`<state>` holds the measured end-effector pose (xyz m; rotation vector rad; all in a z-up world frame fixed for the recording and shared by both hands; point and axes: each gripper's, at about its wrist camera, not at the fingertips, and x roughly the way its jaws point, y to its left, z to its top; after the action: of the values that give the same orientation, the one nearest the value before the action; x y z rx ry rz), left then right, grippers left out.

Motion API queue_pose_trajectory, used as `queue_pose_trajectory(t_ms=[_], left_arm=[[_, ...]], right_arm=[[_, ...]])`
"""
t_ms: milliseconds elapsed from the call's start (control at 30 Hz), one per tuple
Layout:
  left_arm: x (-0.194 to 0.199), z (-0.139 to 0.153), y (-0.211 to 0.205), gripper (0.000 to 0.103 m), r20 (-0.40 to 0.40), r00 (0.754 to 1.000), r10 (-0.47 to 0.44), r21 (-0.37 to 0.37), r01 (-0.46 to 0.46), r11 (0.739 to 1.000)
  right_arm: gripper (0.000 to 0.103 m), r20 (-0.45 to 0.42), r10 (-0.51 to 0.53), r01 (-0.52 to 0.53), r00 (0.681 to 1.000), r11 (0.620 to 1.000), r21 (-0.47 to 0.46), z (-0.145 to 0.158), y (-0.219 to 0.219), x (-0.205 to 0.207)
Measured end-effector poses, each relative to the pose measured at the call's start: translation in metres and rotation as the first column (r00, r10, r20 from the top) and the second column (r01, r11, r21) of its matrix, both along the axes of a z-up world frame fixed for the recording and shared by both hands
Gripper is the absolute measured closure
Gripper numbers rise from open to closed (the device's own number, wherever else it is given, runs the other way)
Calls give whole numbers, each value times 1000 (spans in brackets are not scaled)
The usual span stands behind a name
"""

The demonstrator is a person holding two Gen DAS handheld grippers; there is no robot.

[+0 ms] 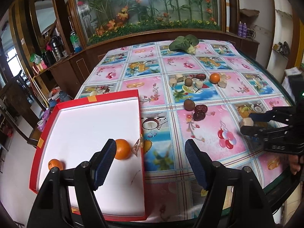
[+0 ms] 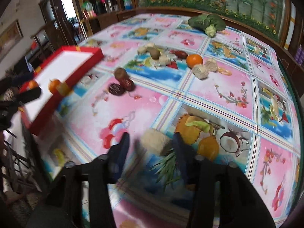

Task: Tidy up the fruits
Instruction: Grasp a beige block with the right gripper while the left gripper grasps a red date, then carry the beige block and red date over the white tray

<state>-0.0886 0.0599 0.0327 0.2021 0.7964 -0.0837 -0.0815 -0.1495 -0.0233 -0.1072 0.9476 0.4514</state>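
My left gripper (image 1: 152, 161) is open over the right edge of a red box (image 1: 98, 97) with a white floor. Two oranges (image 1: 122, 149) (image 1: 55, 164) lie inside the box. My right gripper (image 2: 152, 148) is shut on a beige cylindrical chunk (image 2: 153, 141), low over the tablecloth; the left wrist view shows the same chunk (image 1: 247, 122) at the far right between the fingers. A third orange (image 1: 214, 77), kiwis (image 1: 189, 104), dark red fruits (image 1: 200, 110) and more beige chunks (image 1: 175, 79) lie in the middle of the table.
A leafy green vegetable (image 1: 183, 43) sits at the far end of the table. The patterned tablecloth (image 1: 218, 133) covers the whole top. A wooden cabinet with a glass display (image 1: 144, 9) stands behind. The table's right edge (image 2: 296, 114) is close.
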Motion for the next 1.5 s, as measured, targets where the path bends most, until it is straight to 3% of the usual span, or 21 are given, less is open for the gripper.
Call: queue_pose_trajectory(t_ms=[167, 300, 400, 533, 633, 700, 833, 1000, 1267, 1500], left_arm=[[16, -2, -9, 28, -21, 1000, -13, -10, 13, 1000], [35, -9, -27, 28, -48, 998, -31, -20, 30, 999], [51, -23, -47, 29, -96, 993, -63, -22, 61, 998], [69, -41, -63, 30, -147, 985, -87, -31, 83, 996], [82, -51, -71, 39, -172, 980, -103, -42, 97, 994], [88, -57, -73, 50, -189, 977, -96, -52, 88, 995], [94, -62, -78, 54, -193, 976, -100, -63, 89, 994], [93, -61, -83, 78, -189, 973, -134, -89, 119, 989], [83, -52, -80, 78, -163, 977, -136, -132, 115, 985], [45, 2, -49, 78, 10, 996, -92, -159, 93, 983]], right_arm=[[68, 13, 31, -30, 999, 998, -48, 2, 3, 1], [69, 67, -84, 82, 994, 996, 35, 29, -12, 24], [69, 56, -211, 195, 976, 957, 213, 47, -36, 50], [69, 79, -288, 230, 954, 879, 417, 50, -51, 67], [68, -31, -274, 253, 961, 832, 494, 35, -63, 78], [68, -44, -273, 261, 961, 845, 467, 29, -66, 80], [68, -52, -277, 268, 960, 842, 468, 29, -68, 81], [68, -10, -250, 229, 968, 868, 440, 31, -56, 77], [68, 34, -287, 248, 957, 876, 413, 31, -59, 76], [68, 102, -307, 238, 946, 874, 423, 37, -58, 73]])
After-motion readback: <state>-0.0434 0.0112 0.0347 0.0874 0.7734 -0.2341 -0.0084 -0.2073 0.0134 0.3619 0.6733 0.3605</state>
